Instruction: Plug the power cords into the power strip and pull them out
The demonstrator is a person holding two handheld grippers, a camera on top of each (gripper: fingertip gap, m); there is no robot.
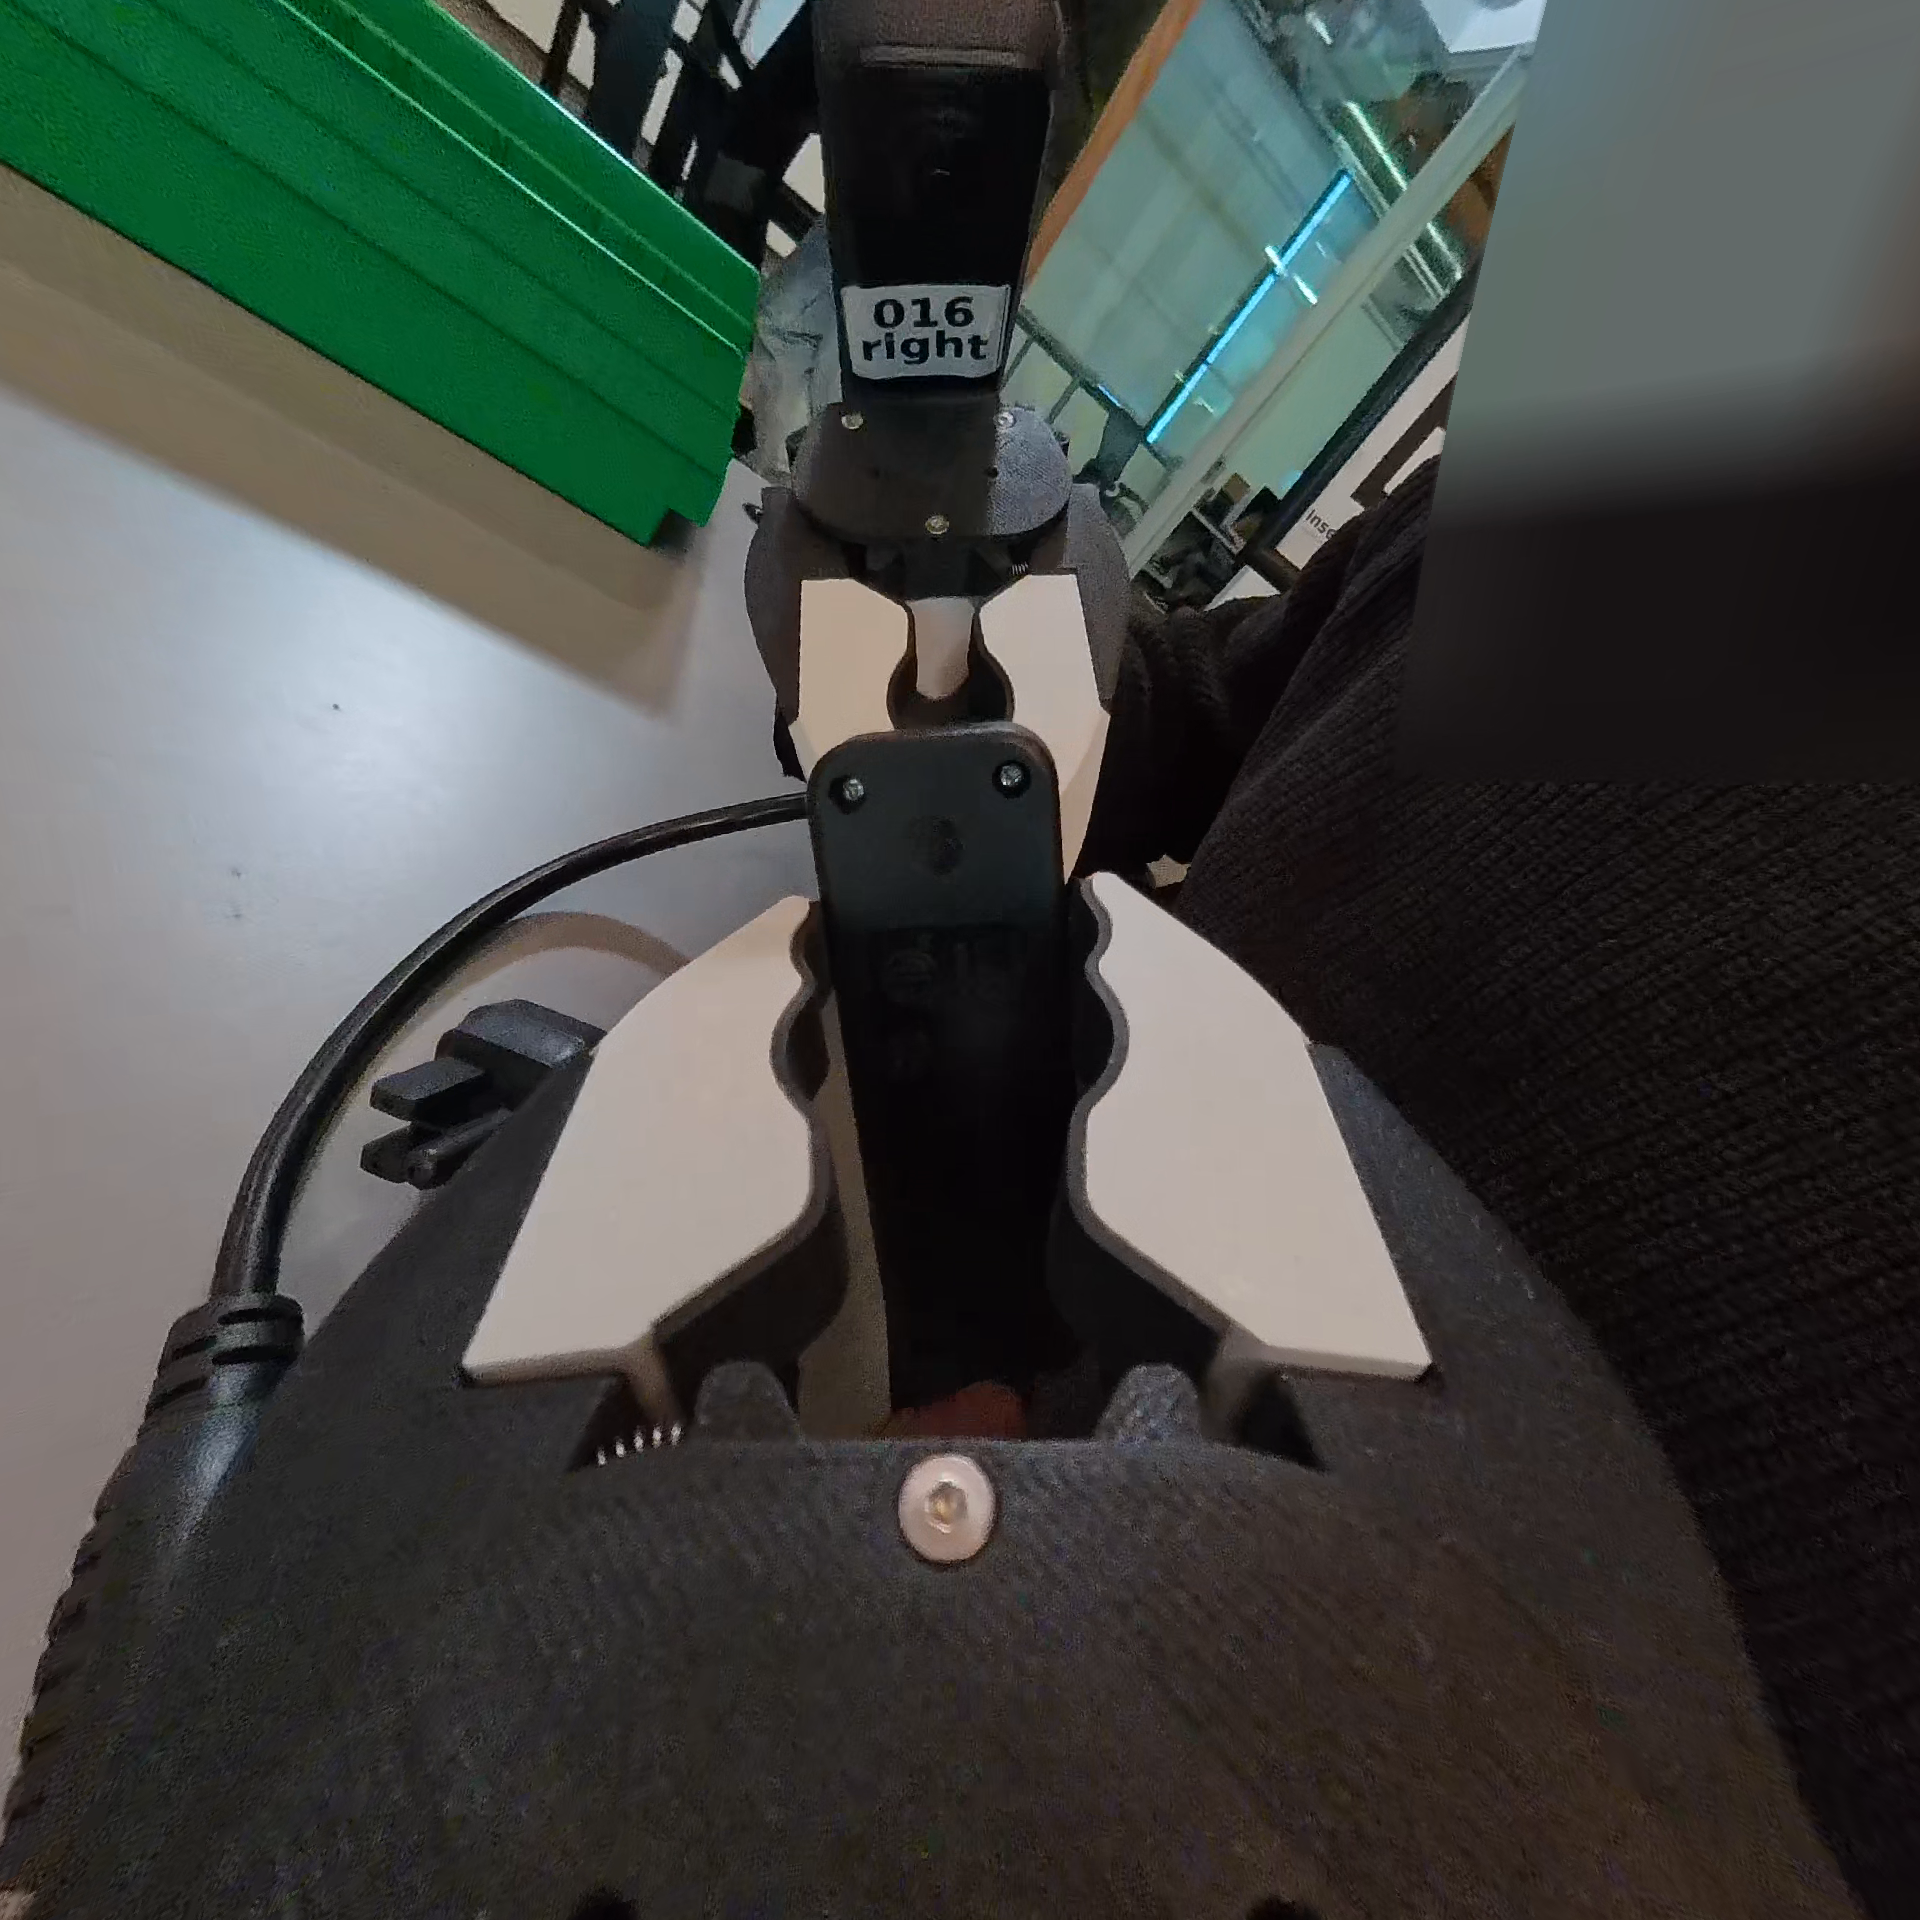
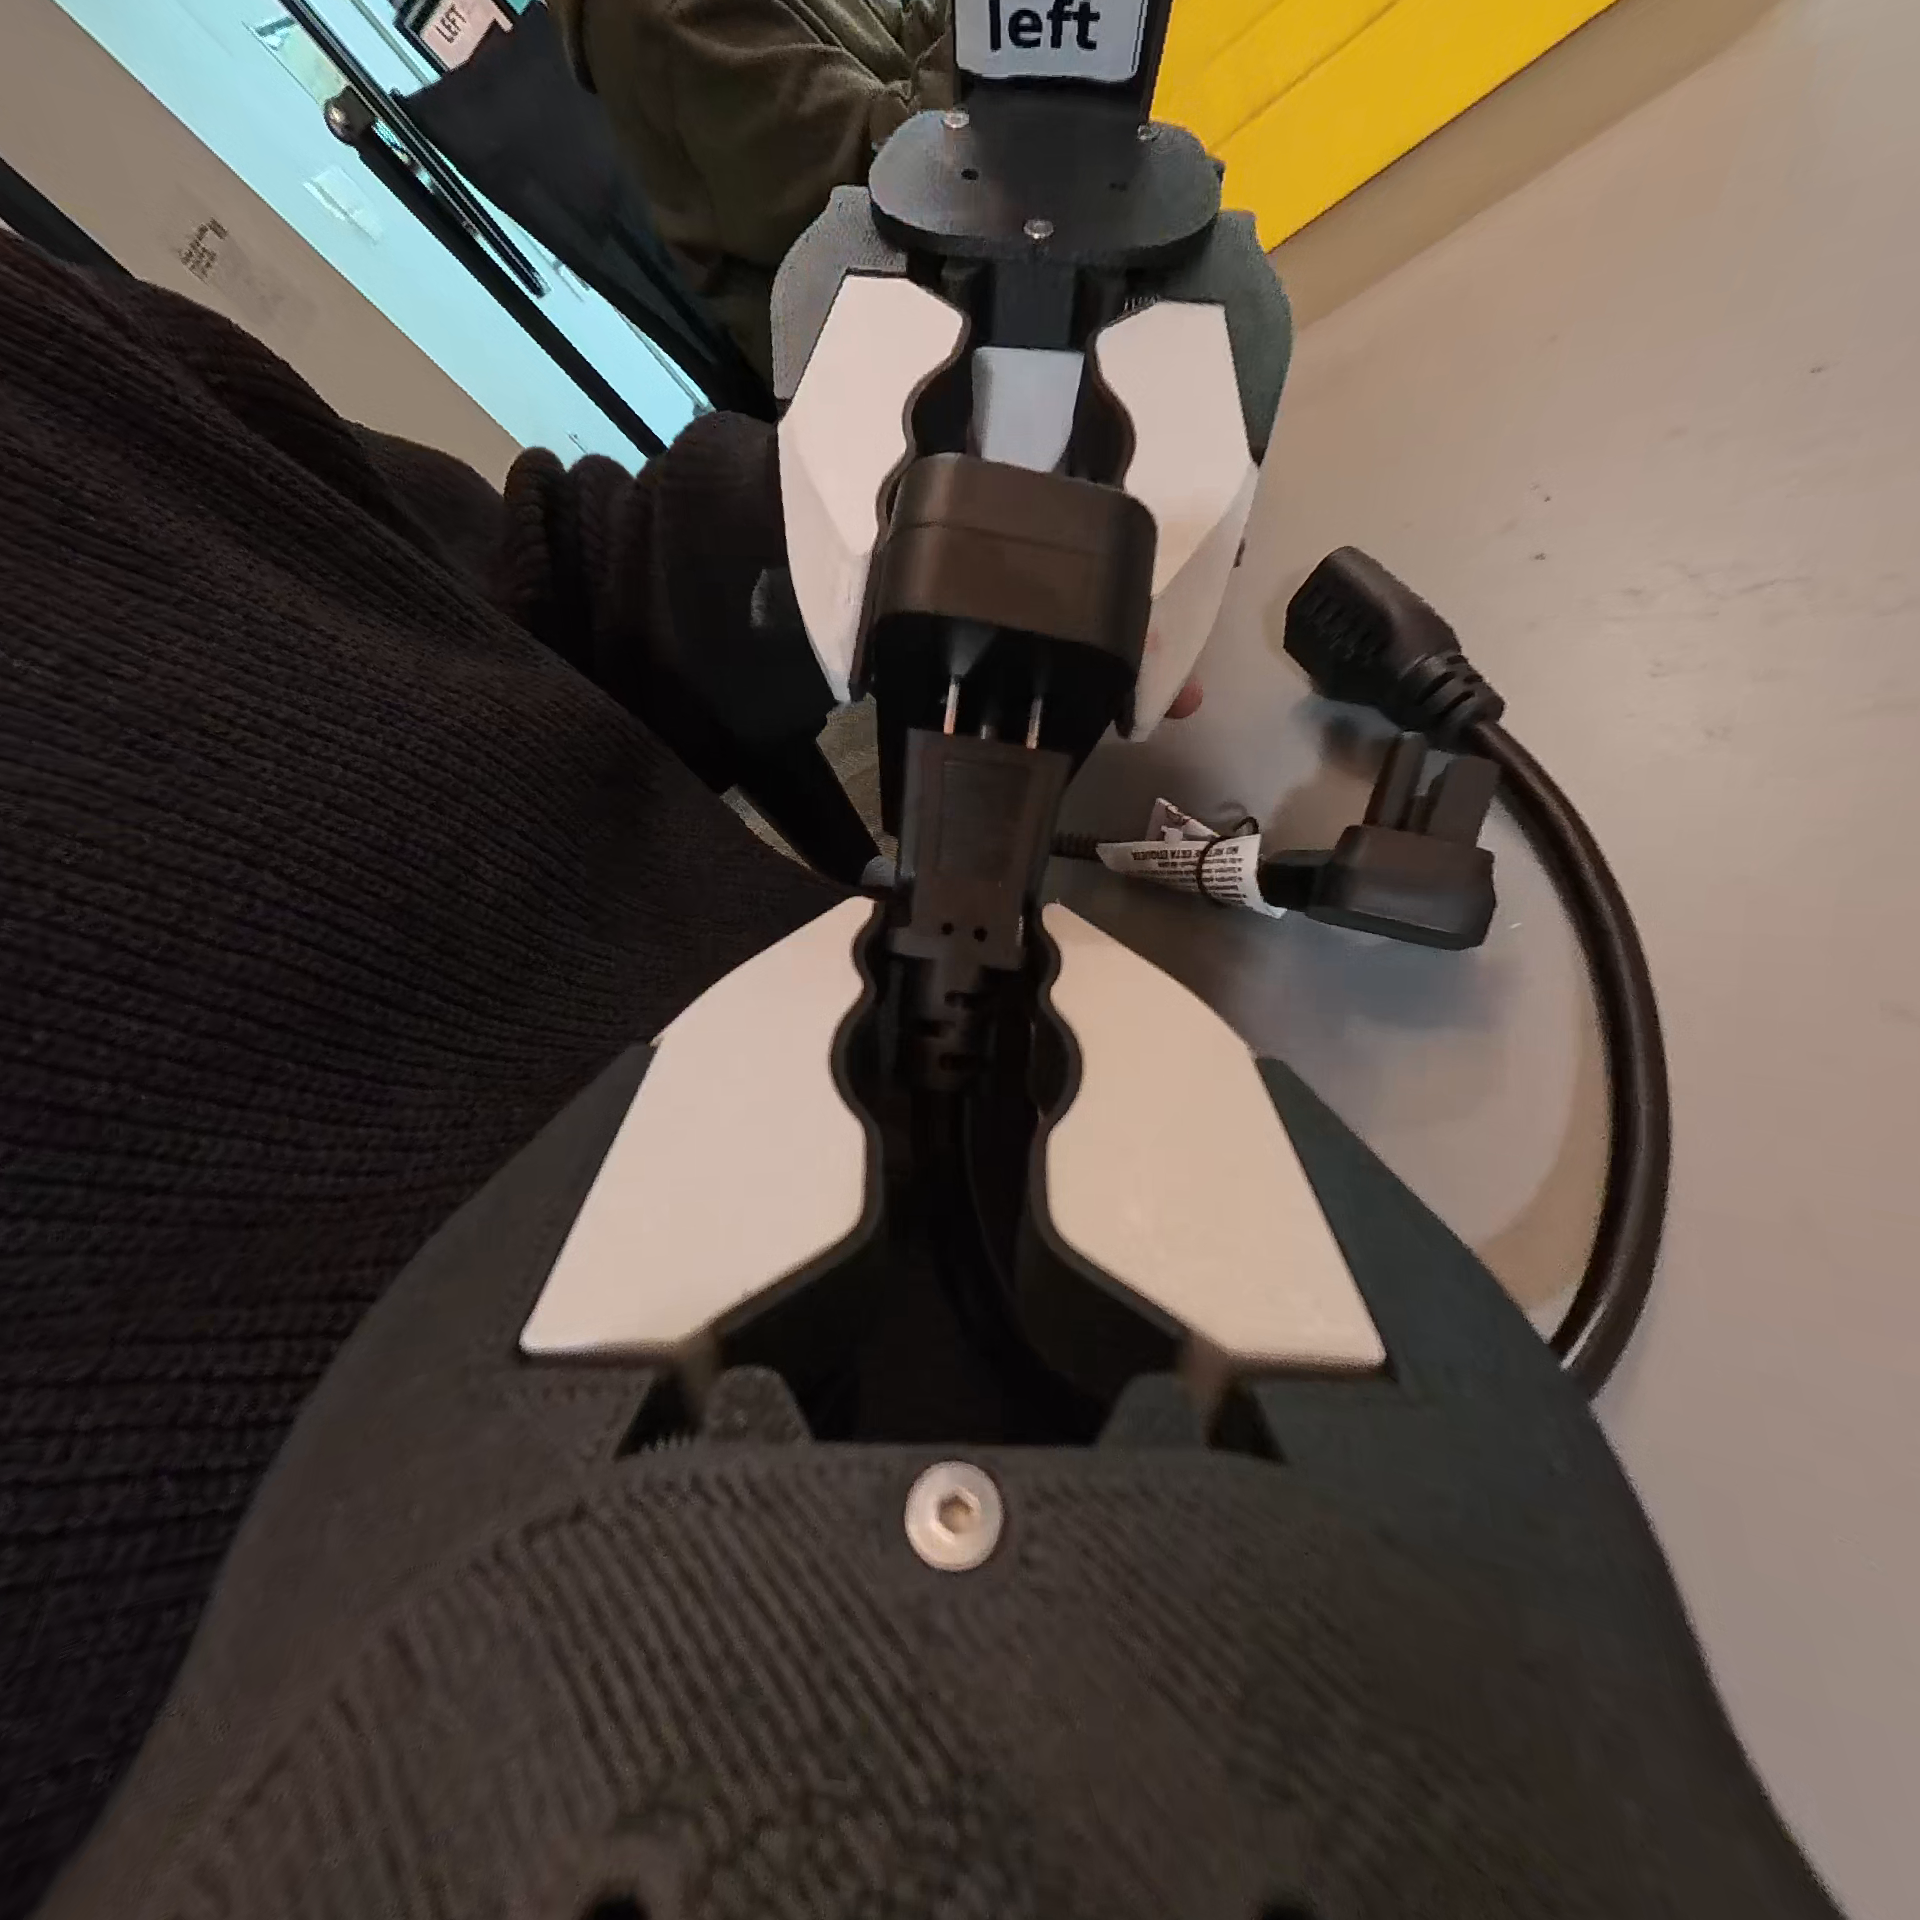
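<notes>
My left gripper (image 1: 948, 914) is shut on a black power strip (image 1: 935, 831), which it holds off the table with its screwed back towards this camera. In the right wrist view the strip (image 2: 1013, 561) sits between the left gripper's white fingers (image 2: 862, 436), socket face towards me. My right gripper (image 2: 956, 920) is shut on a black plug (image 2: 961, 831). The plug's metal prongs (image 2: 951, 717) meet the strip's socket face and part of their length still shows. The right gripper's fingers (image 1: 842, 665) show beyond the strip in the left wrist view.
A thick black cord (image 2: 1621, 1039) curves over the pale table (image 2: 1662, 520). A loose black plug (image 2: 1392, 873) with a white tag (image 2: 1184, 852) lies inside the curve, also seen in the left wrist view (image 1: 468, 1091). Green bins (image 1: 364, 260) and a yellow bin (image 2: 1351, 104) stand at the back. A dark knitted sleeve (image 2: 312, 831) is close beside the grippers.
</notes>
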